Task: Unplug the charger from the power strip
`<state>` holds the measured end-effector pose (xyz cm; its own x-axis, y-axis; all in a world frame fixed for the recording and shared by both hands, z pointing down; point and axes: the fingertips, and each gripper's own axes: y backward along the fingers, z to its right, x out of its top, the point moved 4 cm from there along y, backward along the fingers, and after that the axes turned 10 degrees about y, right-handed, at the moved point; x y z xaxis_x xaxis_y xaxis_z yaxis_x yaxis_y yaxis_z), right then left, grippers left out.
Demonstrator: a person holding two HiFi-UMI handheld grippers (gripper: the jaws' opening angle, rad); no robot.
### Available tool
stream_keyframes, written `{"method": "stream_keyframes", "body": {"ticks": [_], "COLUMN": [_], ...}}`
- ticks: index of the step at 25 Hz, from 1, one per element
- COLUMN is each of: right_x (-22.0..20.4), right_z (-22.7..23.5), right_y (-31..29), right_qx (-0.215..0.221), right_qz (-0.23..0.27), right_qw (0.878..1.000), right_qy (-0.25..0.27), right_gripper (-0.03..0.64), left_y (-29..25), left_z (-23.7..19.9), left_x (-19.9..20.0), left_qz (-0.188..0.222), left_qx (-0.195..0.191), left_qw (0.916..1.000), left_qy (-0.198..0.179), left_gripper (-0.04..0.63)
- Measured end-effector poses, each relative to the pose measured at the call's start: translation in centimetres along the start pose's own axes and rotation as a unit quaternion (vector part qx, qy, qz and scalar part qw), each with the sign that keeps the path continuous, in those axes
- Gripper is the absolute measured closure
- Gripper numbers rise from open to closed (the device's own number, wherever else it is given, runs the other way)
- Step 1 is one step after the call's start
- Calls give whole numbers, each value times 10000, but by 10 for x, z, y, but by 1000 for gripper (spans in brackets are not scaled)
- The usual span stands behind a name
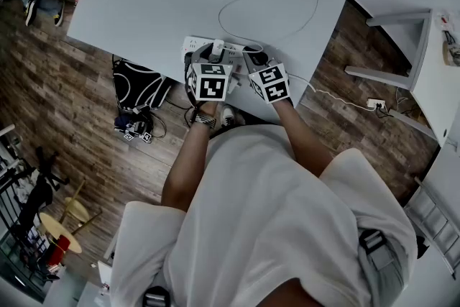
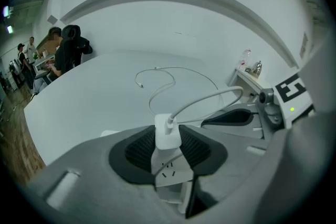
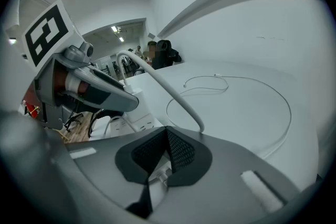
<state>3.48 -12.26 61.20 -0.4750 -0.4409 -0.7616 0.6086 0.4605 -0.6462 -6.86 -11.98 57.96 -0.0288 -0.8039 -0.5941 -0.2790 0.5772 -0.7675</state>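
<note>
Power strip (image 1: 192, 44) mostly hidden, charger (image 2: 167, 132) partly covered

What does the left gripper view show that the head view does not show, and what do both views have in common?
Only the left gripper view shows how the left claw closes its dark pads on the white charger, and the socket holes of the power strip below it. Only the head view shows the person's white shirt, the wooden floor and a black bag. Both show the white table and the white cable looping across it.
</note>
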Motion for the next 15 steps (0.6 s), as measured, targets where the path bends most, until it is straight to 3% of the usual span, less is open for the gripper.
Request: {"method": "stream_keyframes", "body": {"ticks": [15], "right_x": [1], "right_z": [-1], "right_y": [1], "right_qx": [21], "right_qz": [14], "right_qw": [10000], "right_qy": [-10], "right_gripper": [615], "left_y": [-11], "left_z": [-1], "left_x": [-2], "left_qz": [-198], "left_qx": [121], "left_qw": [9996], "left_qy": [-173], "left_gripper": [449]}}
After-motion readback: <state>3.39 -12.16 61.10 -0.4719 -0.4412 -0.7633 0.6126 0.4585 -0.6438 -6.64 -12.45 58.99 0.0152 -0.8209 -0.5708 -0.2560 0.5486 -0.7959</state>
